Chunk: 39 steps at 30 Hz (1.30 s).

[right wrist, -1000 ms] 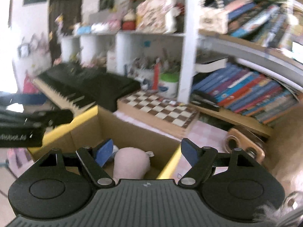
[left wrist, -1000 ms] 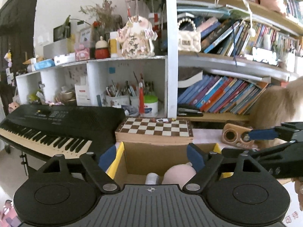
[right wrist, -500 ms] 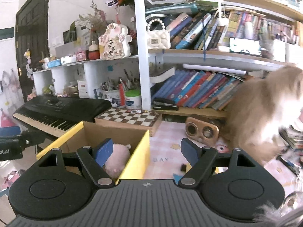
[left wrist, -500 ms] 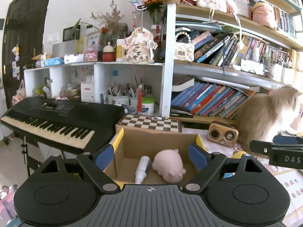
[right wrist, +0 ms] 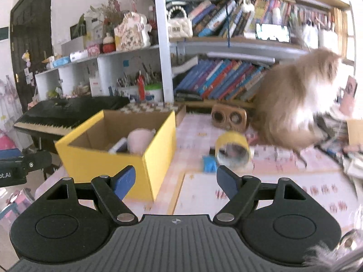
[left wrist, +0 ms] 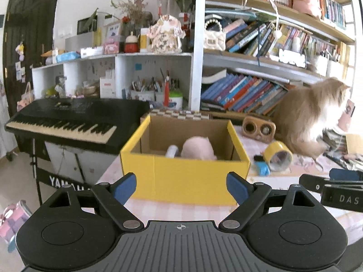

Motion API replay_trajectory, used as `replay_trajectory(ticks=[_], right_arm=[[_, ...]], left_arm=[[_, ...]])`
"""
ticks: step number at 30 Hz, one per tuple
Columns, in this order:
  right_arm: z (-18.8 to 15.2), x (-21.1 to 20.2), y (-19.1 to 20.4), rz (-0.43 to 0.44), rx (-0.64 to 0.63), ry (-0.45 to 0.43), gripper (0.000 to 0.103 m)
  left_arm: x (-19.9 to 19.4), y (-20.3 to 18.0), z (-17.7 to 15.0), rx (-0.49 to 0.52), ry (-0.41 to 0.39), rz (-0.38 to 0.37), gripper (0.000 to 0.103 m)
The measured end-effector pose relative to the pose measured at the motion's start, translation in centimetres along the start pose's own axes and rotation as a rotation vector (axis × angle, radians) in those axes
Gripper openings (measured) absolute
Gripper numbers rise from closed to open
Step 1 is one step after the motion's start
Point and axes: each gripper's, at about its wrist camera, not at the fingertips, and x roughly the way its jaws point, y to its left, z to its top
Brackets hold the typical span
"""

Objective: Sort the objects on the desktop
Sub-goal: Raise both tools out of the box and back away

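Both tongs are empty. Left tongs (left wrist: 180,187) have their blue pads spread wide apart with nothing between them, and they point at the front wall of the yellow cardboard box (left wrist: 186,179). Right tongs (right wrist: 175,181) are partly open, also holding nothing, and they point past the box's corner toward the loose things on the pink worktop (right wrist: 283,185).

Inside the box lie a pink plush toy (left wrist: 198,147) and a small white tube (left wrist: 171,151). The box looks like the place where sorted things go, which is likely why its top is open and it sits close to the worktop edge.

Just to the right of the box, a yellow tape roll (right wrist: 233,148) lies on its side, with a small blue thing (right wrist: 209,163) touching or just beside it. These probably still need sorting, and the right tongs are the nearer ones.

Behind the roll stands a wooden speaker (right wrist: 229,117). A fluffy cat (right wrist: 295,104) sits near it and could get in the way.
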Motion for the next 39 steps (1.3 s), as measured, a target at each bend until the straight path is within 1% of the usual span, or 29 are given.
replay_trajectory(ticks=[5, 11, 24, 39], right_arm=[[-2.3, -1.1, 0.8, 0.004, -0.009, 0.044, 0.077], [-4.1, -2.0, 1.8, 0.026, -0.035, 0.093, 0.077], [-5.4, -2.5, 1.6, 0.03, -0.035, 0.152, 0.08], [-6.5, -3.2, 0.9, -0.002, -0.023, 0.192, 0.083]], left_arm=[[-0.8, -0.1, -1.6, -0.004, 0.033, -0.001, 0.089], [-1.6, -0.7, -3.8, 0.002, 0.079, -0.016, 0.089], [-2.3, -1.7, -5.1, 0.023, 0.138, -0.041, 0.089], [-2.1, -3.0, -6.0, 0.044, 0.187, -0.074, 0.089]])
